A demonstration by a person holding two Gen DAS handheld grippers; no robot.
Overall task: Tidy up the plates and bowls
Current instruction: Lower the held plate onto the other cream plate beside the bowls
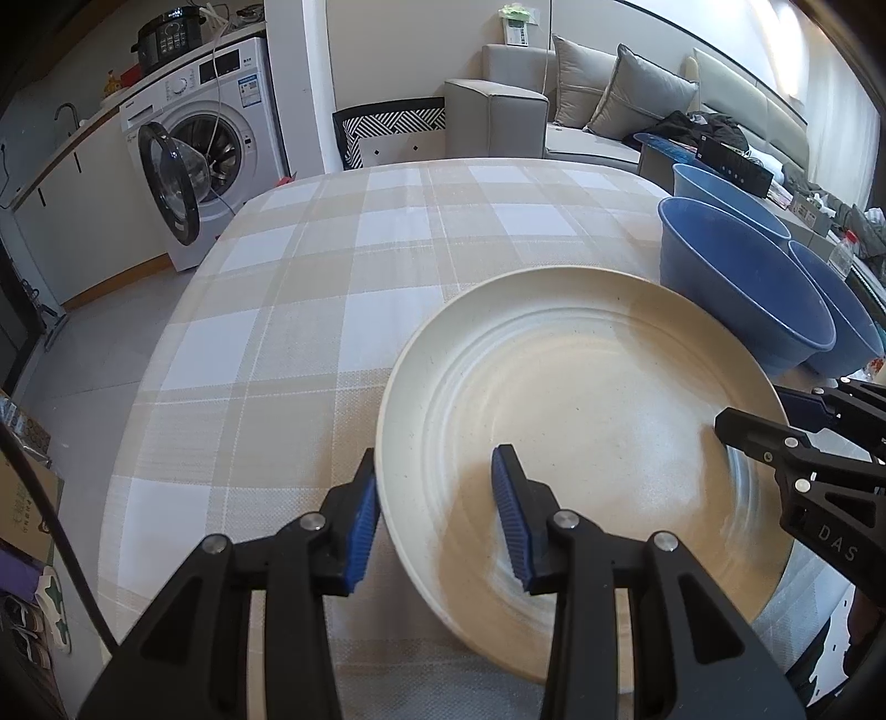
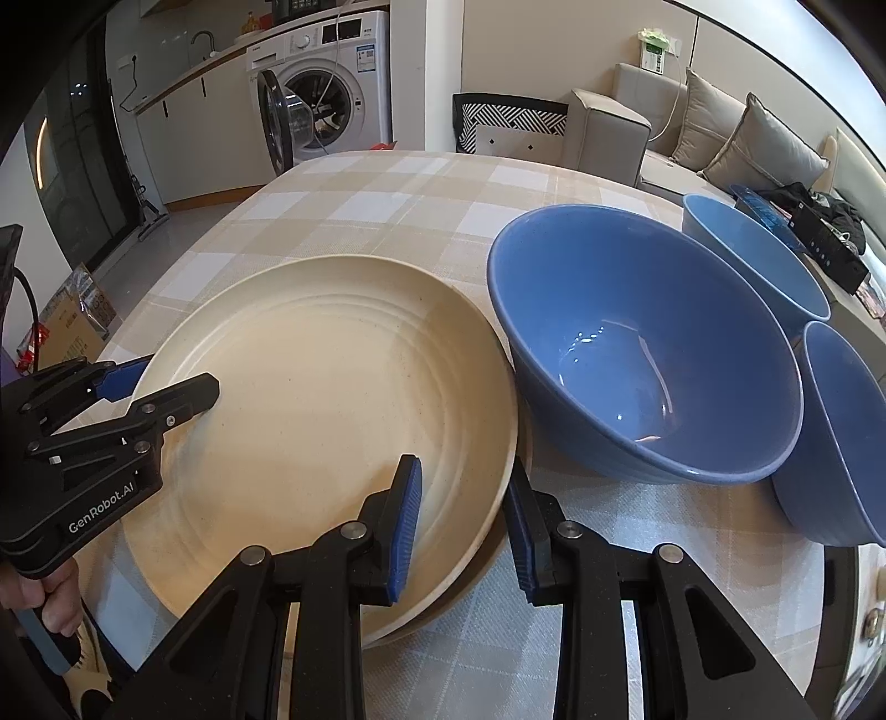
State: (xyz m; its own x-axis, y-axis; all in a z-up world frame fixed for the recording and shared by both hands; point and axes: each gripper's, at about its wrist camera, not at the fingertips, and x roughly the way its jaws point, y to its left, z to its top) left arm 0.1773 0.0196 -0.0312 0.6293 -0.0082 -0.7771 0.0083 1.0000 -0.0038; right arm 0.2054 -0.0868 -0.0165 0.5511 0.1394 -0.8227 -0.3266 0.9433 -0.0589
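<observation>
I am working in a lived-in home, an open room where laundry corner and lounge share one floor. A white front-loading washing machine (image 1: 213,144) stands with its door open under a counter with a sink tap (image 1: 66,113) and a black cooker (image 1: 169,36). On the other side I see a grey sofa (image 1: 498,113) with cushions (image 1: 639,91) and clothes (image 1: 703,124) piled on it. The table (image 1: 310,310) before me wears a beige checked cloth.

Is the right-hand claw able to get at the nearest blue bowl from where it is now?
Probably yes. The right gripper straddles the cream plate's rim, jaws open, and the nearest blue bowl sits just beside it with nothing between.
</observation>
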